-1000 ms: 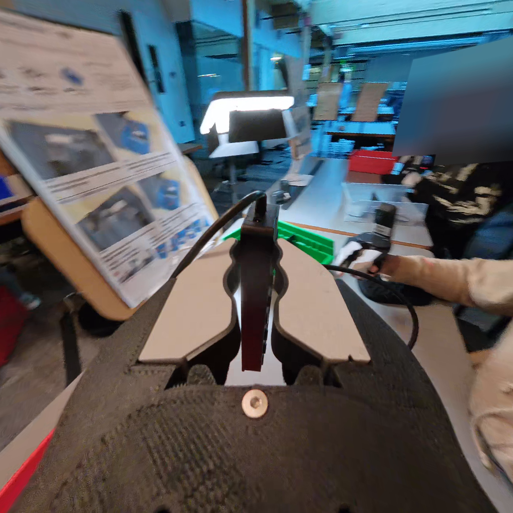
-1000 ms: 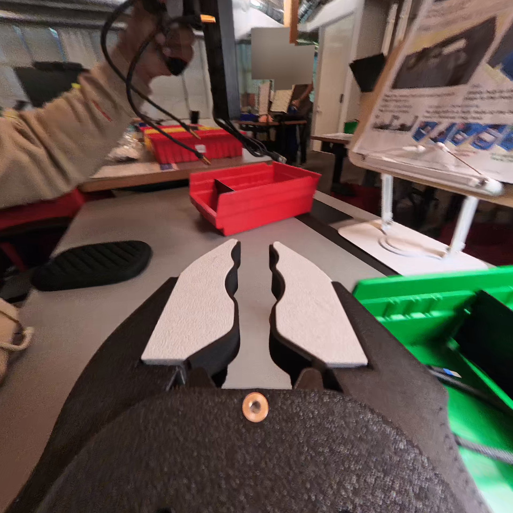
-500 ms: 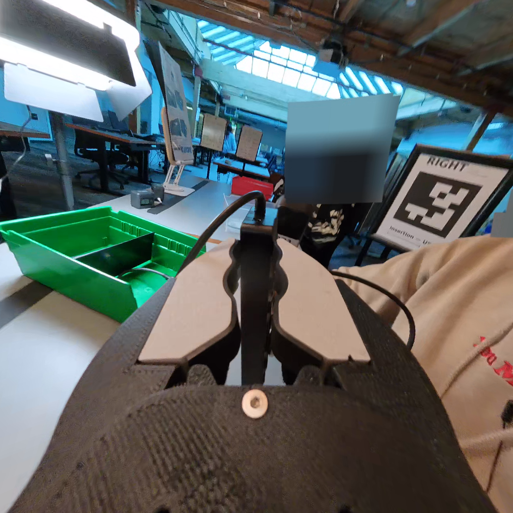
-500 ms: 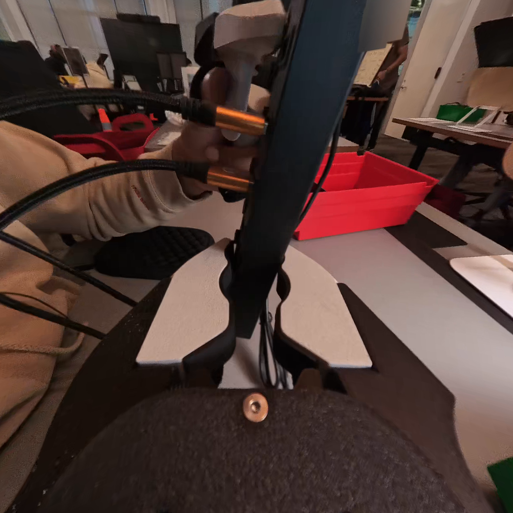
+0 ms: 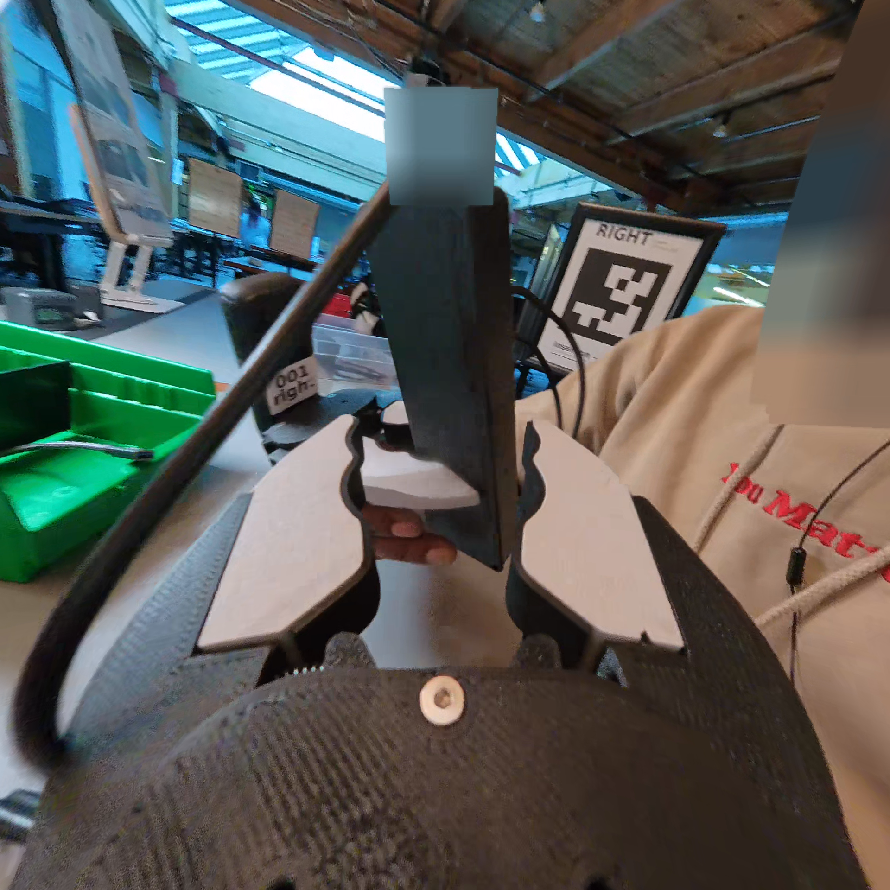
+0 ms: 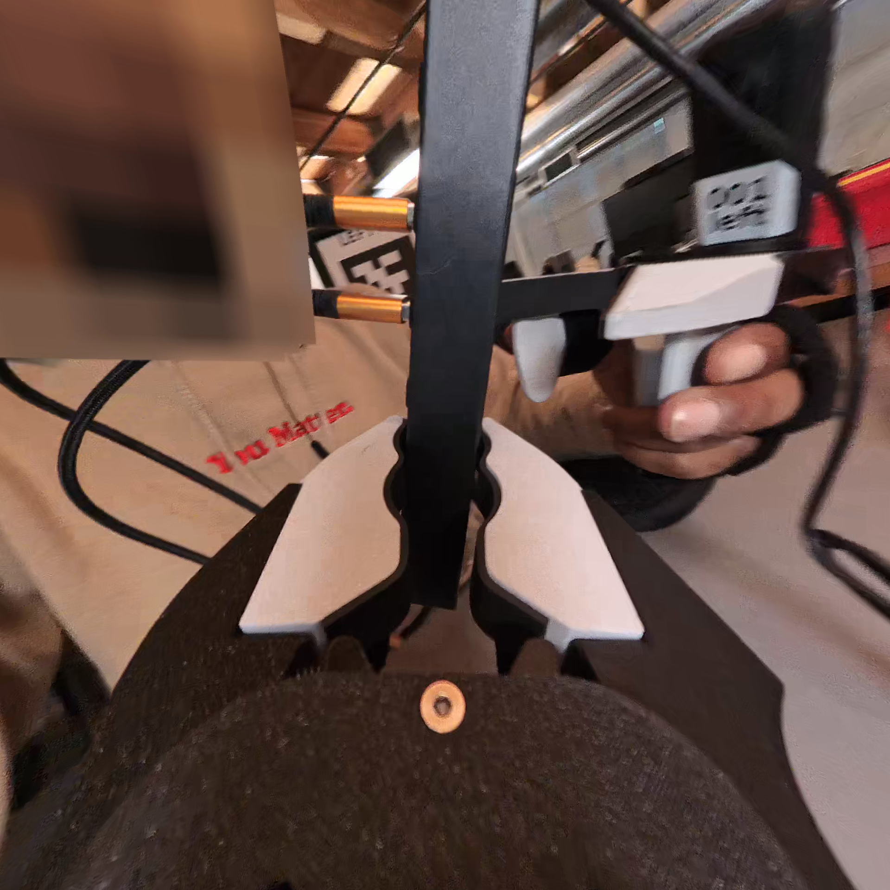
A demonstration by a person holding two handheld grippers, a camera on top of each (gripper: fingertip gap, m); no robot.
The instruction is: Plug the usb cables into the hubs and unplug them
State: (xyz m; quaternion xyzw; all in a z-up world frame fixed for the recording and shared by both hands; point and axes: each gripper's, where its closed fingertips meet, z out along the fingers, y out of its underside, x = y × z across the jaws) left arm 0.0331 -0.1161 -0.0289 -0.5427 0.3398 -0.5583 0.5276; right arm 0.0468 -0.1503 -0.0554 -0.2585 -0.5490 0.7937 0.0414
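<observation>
The right gripper (image 6: 442,486) is clamped on the lower end of the hub (image 6: 462,269) — a long, flat black bar standing upright between its pale fingers (image 6: 337,530), both pads pressed against its sides. Two cables with orange-gold plugs (image 6: 371,213) sit in the hub's left edge, one above the other (the lower plug (image 6: 368,308) just below the first), their black cords (image 6: 96,433) looping down across a beige sweatshirt (image 6: 144,481).

The left gripper (image 5: 438,462) is spread wide; the hub (image 5: 448,361) hangs in the gap, close to the right-hand finger (image 5: 587,544) — touching or not, I cannot tell. A thick black cord (image 5: 231,409) arcs over the left-hand finger (image 5: 294,530). Behind it stands a green bin (image 5: 96,385) on the table (image 5: 183,337)
</observation>
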